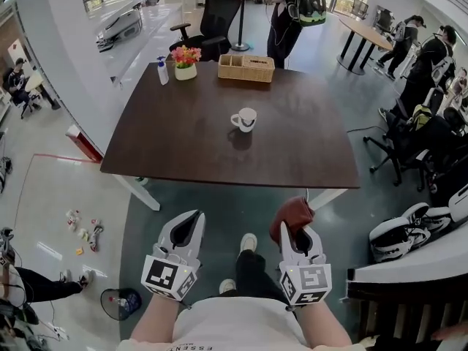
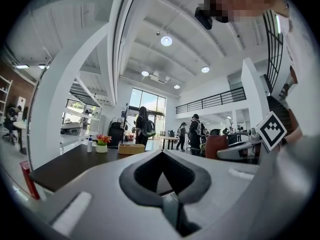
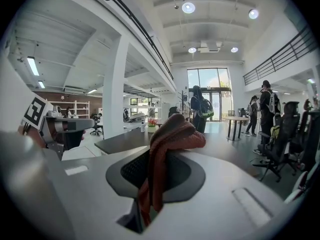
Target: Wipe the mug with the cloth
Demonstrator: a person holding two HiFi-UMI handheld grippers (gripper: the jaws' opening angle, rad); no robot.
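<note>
A white mug [image 1: 245, 119] with a dark inside stands near the middle of the dark brown table [image 1: 175, 145], handle to the left. Both grippers are held low in front of the table's near edge, well short of the mug. My right gripper [image 1: 294, 229] is shut on a reddish-brown cloth [image 1: 290, 216], which bunches out above its jaws; the cloth [image 3: 167, 139] fills the centre of the right gripper view. My left gripper [image 1: 186, 229] is shut with nothing in it; its jaws meet in the left gripper view [image 2: 167, 184].
At the table's far edge stand a wicker basket [image 1: 246, 67], a pot of flowers [image 1: 186, 61] and a spray bottle [image 1: 162, 71]. An office chair [image 1: 212, 20] sits behind the table. People and chairs stand at the right. Small litter lies on the floor at left.
</note>
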